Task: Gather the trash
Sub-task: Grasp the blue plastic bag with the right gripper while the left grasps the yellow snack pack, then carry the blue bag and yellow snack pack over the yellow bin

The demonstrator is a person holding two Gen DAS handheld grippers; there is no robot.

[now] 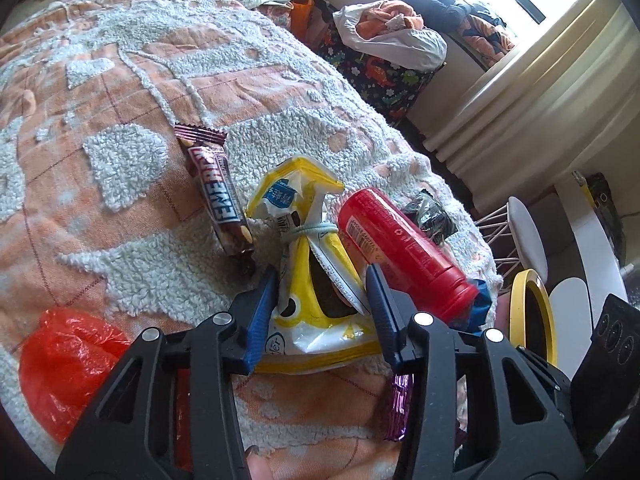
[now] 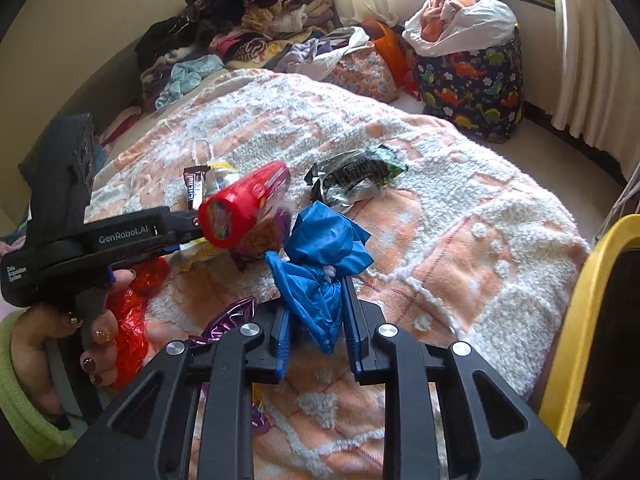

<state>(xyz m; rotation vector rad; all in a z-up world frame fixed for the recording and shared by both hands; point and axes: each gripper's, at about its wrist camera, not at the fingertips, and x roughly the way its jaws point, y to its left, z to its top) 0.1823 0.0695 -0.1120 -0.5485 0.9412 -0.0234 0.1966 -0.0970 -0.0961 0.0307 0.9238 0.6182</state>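
Left gripper (image 1: pixel 322 280): I have its fingers spread either side of the yellow snack bag (image 1: pixel 316 280), not pinching it.
Right gripper (image 2: pixel 316 308): I see its fingers straddling the blue plastic bag (image 2: pixel 324 264); whether they pinch it I cannot tell.
Trash: on the blanket (image 1: pixel 120 92), red can (image 1: pixel 404 248) just right of the snack bag, chocolate bar (image 1: pixel 218 192) left.
Bin (image 2: pixel 588 320): yellow rim, right of the bed.

- The left gripper (image 1: pixel 322 280) points forward and down, its blue-padded fingers (image 1: pixel 260 312) spread apart either side of what lies between them, not pressing on it
- In the right wrist view the left gripper (image 2: pixel 192 228) reaches in from the left, level, its tips hidden
- The left hand (image 2: pixel 80 336), nails painted dark, wraps its handle, a green sleeve at the wrist
- The right gripper (image 2: pixel 316 320) has its blue fingers (image 2: pixel 352 320) drawn in close, both sides touching the bundle between them
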